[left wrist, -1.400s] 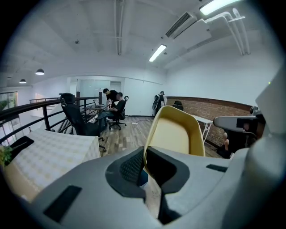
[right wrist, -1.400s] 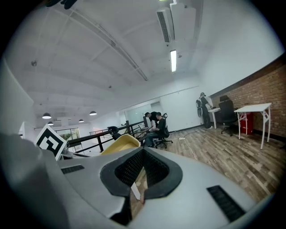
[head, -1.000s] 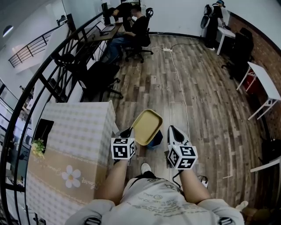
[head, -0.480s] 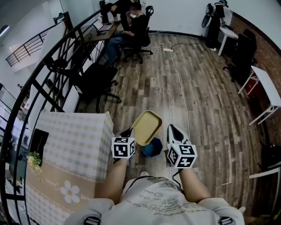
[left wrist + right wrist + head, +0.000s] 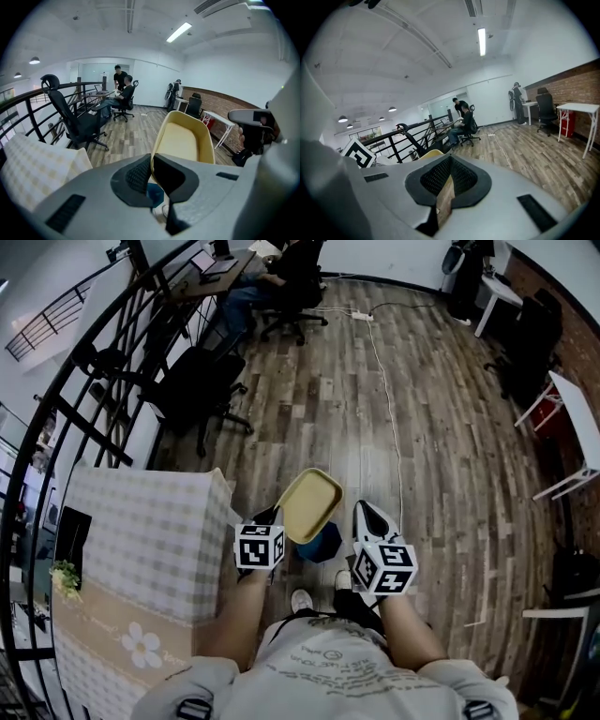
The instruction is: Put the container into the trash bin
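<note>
The container (image 5: 310, 504) is a shallow yellow tray with rounded corners, held tilted above the floor. My left gripper (image 5: 273, 516) is shut on its near left rim; in the left gripper view the rim (image 5: 183, 139) runs in between the jaws of the left gripper (image 5: 151, 169). A blue trash bin (image 5: 324, 546) stands on the floor just below the tray, partly hidden by it, and a bit of this trash bin (image 5: 154, 194) shows under the jaws. My right gripper (image 5: 365, 511) hangs to the tray's right, shut and holding nothing. In its own view the right gripper (image 5: 449, 180) has the tray's edge (image 5: 430, 153) at left.
A table with a checked cloth (image 5: 141, 540) stands close at left. Beyond it run a black railing (image 5: 89, 390) and office chairs (image 5: 202, 385). A white cable (image 5: 389, 399) crosses the wooden floor. White desks (image 5: 572, 418) stand at right. People sit at a desk (image 5: 281, 268) far back.
The view has drifted forward and downward: the table and railing slid back, and shoes now show by the bin. Both grippers keep their hold and spacing, the tray still over the bin.
</note>
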Demonstrator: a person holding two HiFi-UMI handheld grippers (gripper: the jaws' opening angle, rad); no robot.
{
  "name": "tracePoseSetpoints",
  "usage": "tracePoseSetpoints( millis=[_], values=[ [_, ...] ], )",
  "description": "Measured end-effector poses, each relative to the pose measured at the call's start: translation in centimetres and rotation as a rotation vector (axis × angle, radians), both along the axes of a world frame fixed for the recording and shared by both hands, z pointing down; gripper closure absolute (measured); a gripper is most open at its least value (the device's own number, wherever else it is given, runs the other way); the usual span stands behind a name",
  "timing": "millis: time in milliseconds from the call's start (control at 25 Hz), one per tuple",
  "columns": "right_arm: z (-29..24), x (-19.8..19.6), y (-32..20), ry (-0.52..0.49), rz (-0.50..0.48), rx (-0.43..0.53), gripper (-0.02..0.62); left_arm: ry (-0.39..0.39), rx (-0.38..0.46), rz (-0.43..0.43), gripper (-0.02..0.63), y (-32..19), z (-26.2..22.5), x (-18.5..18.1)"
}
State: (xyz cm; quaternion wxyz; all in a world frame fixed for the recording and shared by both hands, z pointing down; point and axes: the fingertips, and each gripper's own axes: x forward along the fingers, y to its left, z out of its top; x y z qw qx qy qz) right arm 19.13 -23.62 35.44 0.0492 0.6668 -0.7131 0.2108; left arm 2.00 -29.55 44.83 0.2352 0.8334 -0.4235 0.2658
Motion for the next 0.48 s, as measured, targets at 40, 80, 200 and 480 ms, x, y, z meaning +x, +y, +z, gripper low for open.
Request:
tracePoseSetpoints(
  millis=[40,80,200,480],
  values=[
    [0.7,0.7,-0.5,-0.007,-0.008,-0.015,0.594,-0.006,-0.014,-0.009,0.581,-0.3,0.6,0.6],
    [1.2,1.3,-1.1,-0.013,-0.016,-0.029,0.594,-0.010,-0.026,-0.019,0.581,-0.6,1.2,1.1],
    [2.9,2.8,-2.8,-0.025,-0.042,-0.071,0.594,-0.019,-0.065,-0.053,0.581,-1.5,2.8,2.2],
    [10.3,3.4,-5.6,0.014,-0.158,-0.211,0.594,-0.030,-0.169,-0.116,0.581,-2.5,10.3,3.8]
  ],
)
